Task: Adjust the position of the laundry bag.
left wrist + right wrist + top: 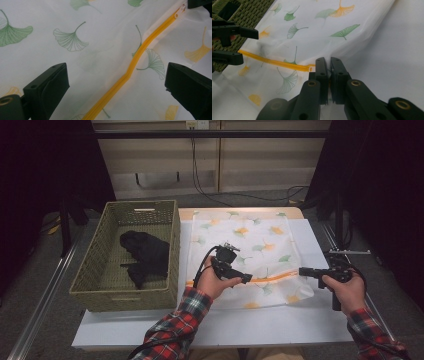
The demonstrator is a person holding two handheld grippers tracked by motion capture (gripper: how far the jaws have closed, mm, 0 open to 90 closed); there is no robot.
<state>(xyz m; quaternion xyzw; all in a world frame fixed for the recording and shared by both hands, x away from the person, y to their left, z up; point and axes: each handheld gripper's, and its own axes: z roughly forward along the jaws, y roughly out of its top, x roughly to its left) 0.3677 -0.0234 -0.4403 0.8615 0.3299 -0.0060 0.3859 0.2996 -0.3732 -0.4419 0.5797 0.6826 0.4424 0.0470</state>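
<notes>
Right claw (328,72): jaws closed on the edge of the mesh laundry bag (240,255), just past the end of the yellow zipper (274,63); the pull tab is probably in the pinch, hard to confirm. Left claw (117,82): jaws wide open, hovering over the zipper line, which runs between them. Bag lies flat on the worktop (280,325), beside the wicker basket (95,270) holding a black garment (145,255). Judgement: close left claw on fabric beside the zipper as anchor, then draw right claw along the zipper's line, low and steady.
</notes>
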